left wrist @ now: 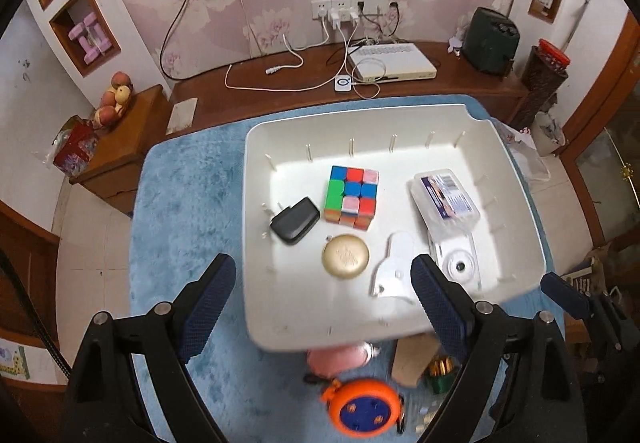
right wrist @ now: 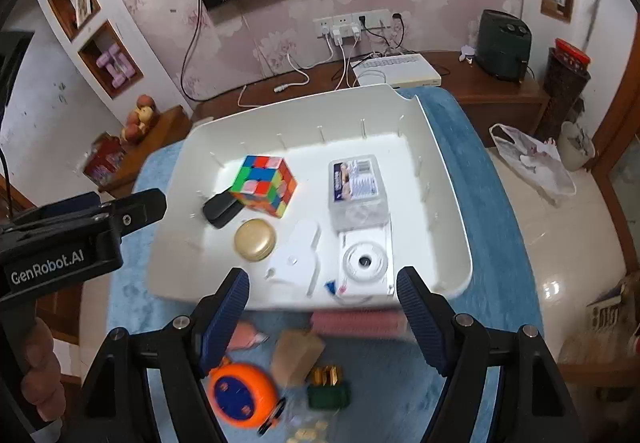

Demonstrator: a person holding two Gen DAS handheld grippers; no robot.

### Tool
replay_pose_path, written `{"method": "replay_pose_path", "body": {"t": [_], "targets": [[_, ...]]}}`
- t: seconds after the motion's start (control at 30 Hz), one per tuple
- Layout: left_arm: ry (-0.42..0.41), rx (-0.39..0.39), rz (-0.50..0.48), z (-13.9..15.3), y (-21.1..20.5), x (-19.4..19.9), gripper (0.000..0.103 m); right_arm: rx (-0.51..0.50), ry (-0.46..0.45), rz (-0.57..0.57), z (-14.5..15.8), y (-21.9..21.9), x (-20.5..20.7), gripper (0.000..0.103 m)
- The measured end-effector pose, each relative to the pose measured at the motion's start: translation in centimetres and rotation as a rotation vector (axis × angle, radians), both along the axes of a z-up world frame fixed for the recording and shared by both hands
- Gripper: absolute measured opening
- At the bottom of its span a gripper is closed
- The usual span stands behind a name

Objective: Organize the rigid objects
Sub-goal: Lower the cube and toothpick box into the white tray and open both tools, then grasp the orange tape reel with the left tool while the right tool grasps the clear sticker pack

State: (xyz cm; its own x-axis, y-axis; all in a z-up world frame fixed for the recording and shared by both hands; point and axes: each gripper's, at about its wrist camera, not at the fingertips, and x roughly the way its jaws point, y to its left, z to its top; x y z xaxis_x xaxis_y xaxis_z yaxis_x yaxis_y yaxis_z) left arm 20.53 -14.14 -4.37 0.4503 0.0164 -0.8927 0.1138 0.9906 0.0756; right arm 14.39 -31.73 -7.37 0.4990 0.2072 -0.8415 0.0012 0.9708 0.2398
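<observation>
Both our left gripper [left wrist: 322, 293] and right gripper [right wrist: 322, 309] hang spread and empty above the white bin [left wrist: 520, 179]. We judge we're between picks; next probably the orange disc [right wrist: 243, 395], blurred, on the blue mat [right wrist: 492, 203].

White tray [left wrist: 256, 171] holds cube [left wrist: 351, 198], charger [left wrist: 295, 220], gold compact [left wrist: 345, 256] — orange reel [left wrist: 362, 409] outside.

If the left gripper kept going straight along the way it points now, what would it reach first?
Probably the gold round case lying in the white bin, which sits between the open left gripper's fingers in its own view; depth is hard to judge, so the bin's near rim might come first.
</observation>
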Motion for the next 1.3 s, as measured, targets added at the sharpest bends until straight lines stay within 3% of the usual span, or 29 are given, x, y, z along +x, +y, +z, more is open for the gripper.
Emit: {"method": "replay_pose_path", "body": {"t": [0.2,0.57,1.0,1.3], "targets": [[-0.018,-0.016,0.000,1.2,1.7,-3.6,0.091,0.000,-0.049,-0.016,1.4,0.3,-4.3,0.077],[-0.012,-0.039,0.015,0.9,4.3,-8.3,0.091,0.015,-0.095,-0.037,2.4,0.2,-10.1,0.077],[-0.001,-0.041,-0.019,-1.0,4.3,-12.2,0.091,-0.011,-0.040,-0.044,-1.3,-0.5,-14.0,0.077],[0.068,-0.016,-0.024,-4.9,4.1,-13.4,0.091,-0.018,-0.016,0.006,-5.1,0.1,-16.0,0.077]]}}
